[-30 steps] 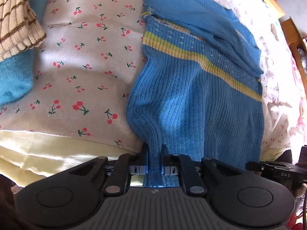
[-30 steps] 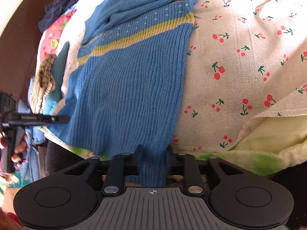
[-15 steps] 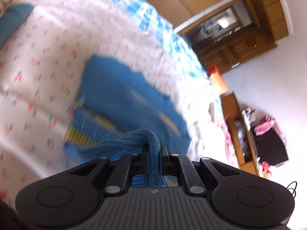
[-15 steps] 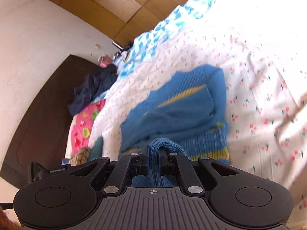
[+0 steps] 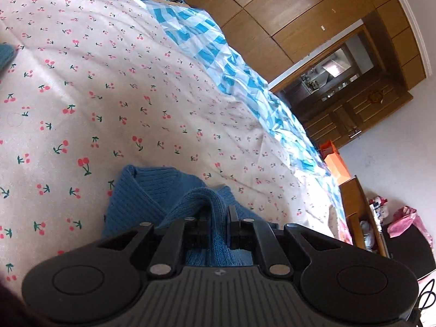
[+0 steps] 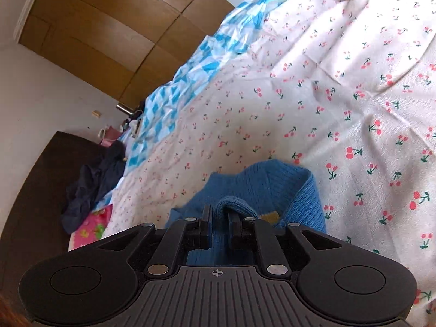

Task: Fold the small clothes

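Cherry-print bedsheet [image 5: 109,87] bears blue sweater [image 5: 141,199].

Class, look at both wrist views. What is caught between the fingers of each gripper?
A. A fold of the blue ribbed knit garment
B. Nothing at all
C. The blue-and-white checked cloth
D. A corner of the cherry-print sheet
A: a fold of the blue knit garment sits between the fingers of the left gripper and of the right gripper, above the cherry-print sheet.

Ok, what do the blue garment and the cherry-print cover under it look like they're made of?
Blue garment: ribbed knit, likely cotton or acrylic yarn; vertical ribs show, matte and soft where it bunches. Cherry-print cover: thin woven fabric, probably cotton; flat matte surface with fine creases.
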The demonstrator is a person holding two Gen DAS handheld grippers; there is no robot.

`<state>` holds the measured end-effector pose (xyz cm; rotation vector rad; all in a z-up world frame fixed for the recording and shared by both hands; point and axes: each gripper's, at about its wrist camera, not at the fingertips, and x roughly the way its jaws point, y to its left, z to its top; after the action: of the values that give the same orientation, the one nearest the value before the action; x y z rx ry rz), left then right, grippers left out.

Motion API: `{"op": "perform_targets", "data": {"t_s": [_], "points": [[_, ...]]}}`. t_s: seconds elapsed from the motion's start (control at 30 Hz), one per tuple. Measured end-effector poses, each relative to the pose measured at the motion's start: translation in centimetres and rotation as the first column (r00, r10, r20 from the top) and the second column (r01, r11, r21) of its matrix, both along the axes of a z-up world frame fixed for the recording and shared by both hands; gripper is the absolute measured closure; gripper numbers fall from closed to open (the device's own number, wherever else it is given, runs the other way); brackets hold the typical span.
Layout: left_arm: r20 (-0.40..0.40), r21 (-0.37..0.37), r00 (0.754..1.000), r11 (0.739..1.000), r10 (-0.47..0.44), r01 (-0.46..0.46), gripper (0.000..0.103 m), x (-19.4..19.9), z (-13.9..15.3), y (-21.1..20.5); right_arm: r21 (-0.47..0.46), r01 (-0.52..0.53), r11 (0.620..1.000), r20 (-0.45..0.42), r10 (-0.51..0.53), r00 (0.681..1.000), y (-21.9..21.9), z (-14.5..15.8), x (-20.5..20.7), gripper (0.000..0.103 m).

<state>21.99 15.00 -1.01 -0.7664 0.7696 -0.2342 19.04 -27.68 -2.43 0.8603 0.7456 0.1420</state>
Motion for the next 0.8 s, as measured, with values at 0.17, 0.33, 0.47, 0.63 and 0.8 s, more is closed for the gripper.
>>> {"op": "perform_targets", "data": {"t_s": [0.17,0.33,0.47,0.63,0.8], "points": [[-0.044,0.01,0.998,0.999,0.036,-0.035,0.079,-0.3,-0.7,0.4,-0.027,0.006,1.0,0.0,-0.006,1.0,-0.1,-0.2,-0.4,0.066],[-0.017,-0.001,0.997,0.997,0.076,-0.076,0.056,-1.0,-0.1,0.6,-0.076,0.002,0.997,0.044,0.002,0.999,0.0,0.7,-1.7,0.065],[-0.008,0.002,0.994,0.994,0.111,-0.111,0.053,-1.1,0.2,1.3,-0.167,0.01,0.986,0.044,-0.003,0.999,0.0,0.8,-2.8,0.065],[0.004,0.087,0.998,0.994,0.07,-0.07,0.052,-3.1,1.0,1.5,-0.3,-0.027,0.954,0.037,0.04,0.998,0.4,0.7,-4.7,0.065],[-0.037,0.203,0.999,0.979,0.031,-0.023,0.051,-7.0,0.4,1.7,-0.33,-0.122,0.936,-0.036,0.116,0.993,1.4,-0.5,-5.5,0.065]]}}
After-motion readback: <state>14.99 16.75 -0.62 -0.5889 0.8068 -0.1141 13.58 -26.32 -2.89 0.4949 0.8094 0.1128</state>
